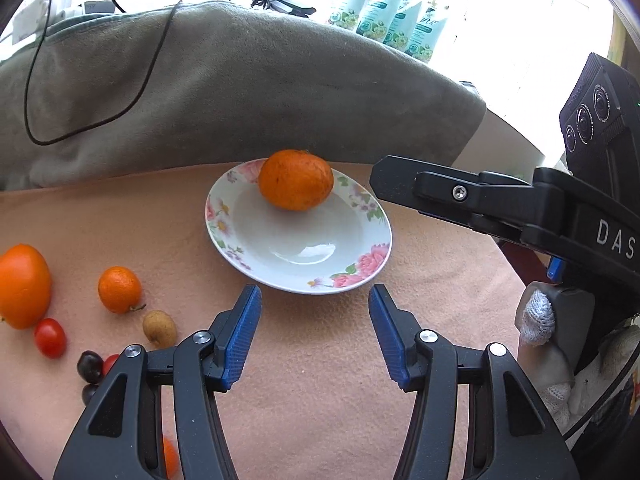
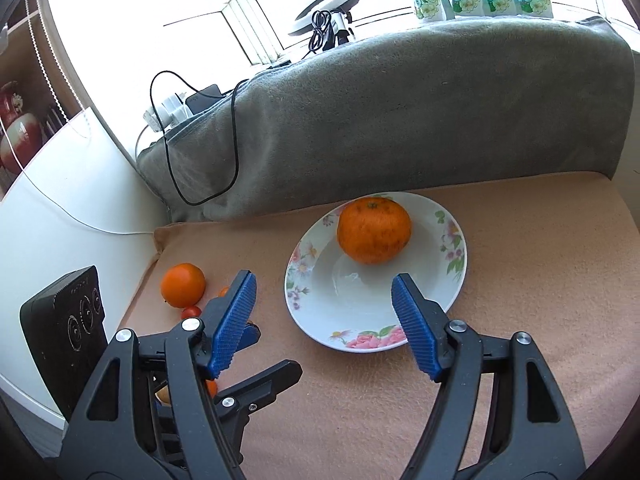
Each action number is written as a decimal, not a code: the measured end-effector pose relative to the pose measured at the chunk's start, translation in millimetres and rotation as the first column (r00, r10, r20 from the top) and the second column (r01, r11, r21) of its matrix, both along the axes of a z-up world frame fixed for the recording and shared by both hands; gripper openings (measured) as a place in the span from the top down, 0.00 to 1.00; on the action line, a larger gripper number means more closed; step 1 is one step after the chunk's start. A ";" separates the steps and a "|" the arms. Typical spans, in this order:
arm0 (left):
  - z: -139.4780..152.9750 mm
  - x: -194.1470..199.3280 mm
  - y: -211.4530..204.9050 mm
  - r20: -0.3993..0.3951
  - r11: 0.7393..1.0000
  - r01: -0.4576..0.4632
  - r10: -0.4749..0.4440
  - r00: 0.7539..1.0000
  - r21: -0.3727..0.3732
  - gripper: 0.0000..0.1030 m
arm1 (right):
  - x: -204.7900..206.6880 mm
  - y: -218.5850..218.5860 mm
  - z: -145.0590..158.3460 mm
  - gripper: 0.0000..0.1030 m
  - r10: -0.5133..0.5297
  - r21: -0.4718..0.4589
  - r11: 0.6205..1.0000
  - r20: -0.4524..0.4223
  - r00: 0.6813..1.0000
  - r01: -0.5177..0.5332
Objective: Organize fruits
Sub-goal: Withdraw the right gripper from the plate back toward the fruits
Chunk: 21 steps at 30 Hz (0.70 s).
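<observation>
Nearest to us, both tools hold nothing. The left tool [image 1: 316, 334] has its blue pads apart over the bare pink cloth [image 1: 320, 400], and the right tool [image 2: 324, 322] also stands with its pads apart, its far pad hanging above the near rim of the plate [image 2: 304, 304].

Just left of the left tool lies the loose fruit: a brown longan [image 1: 160, 327], a cherry tomato [image 1: 50, 338], dark grapes [image 1: 89, 366], a small orange [image 1: 119, 289] and, at the edge of the view, a large orange [image 1: 22, 286]. We judge these are the next things to carry. They lie close together, so a pad that comes down for one fruit may push its neighbour, and the round ones could roll away on the cloth. The grapes and the tomato are soft, and too much squeeze could break the skin.

Ahead of both tools the floral plate sits on the cloth with one mandarin [image 1: 295, 179] already in it, resting on the far side, partly on the sloping rim. We think a knock on the plate, or a second fruit dropped against it, could roll it out toward the grey blanket [image 1: 240, 80] behind.

In the left view, the right tool [image 1: 374, 178] reaches in from the right side near the plate rim, so the two tools may collide if both go for the plate together.
</observation>
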State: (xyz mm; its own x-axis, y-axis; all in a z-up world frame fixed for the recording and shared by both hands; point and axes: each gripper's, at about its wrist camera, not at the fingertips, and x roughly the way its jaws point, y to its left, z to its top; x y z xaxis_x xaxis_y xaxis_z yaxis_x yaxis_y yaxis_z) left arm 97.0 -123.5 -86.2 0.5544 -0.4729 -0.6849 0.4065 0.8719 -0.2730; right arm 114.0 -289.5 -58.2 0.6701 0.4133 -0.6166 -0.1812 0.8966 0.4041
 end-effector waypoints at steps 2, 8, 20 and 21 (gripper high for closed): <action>0.7 -4.0 4.7 0.005 1.000 -0.005 0.005 1.000 -0.001 0.47 | -3.0 -0.8 -0.3 0.29 -0.003 -0.002 1.000 -0.001 1.000 0.003; 5.0 -13.6 13.1 0.013 1.000 -0.022 0.022 1.000 0.000 0.47 | -11.3 -4.1 -2.6 0.29 -0.018 -0.006 1.000 -0.003 1.000 0.018; 10.8 -25.2 27.0 0.032 0.998 -0.053 0.054 0.998 -0.017 0.47 | -28.6 -5.3 -4.2 0.25 -0.042 -0.027 0.999 0.006 0.999 0.042; 11.6 -26.3 28.6 0.037 0.998 -0.059 0.059 0.998 -0.016 0.47 | -30.0 -5.1 -3.8 0.25 -0.043 -0.030 0.999 0.008 0.999 0.043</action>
State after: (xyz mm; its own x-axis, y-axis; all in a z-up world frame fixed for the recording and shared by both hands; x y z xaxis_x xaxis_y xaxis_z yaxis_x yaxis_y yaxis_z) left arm 70.7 -94.8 -74.6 0.6069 -0.4488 -0.6559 0.3647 0.8905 -0.2719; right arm 83.9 -294.7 -62.0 0.6914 0.3657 -0.6231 -0.1452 0.9152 0.3760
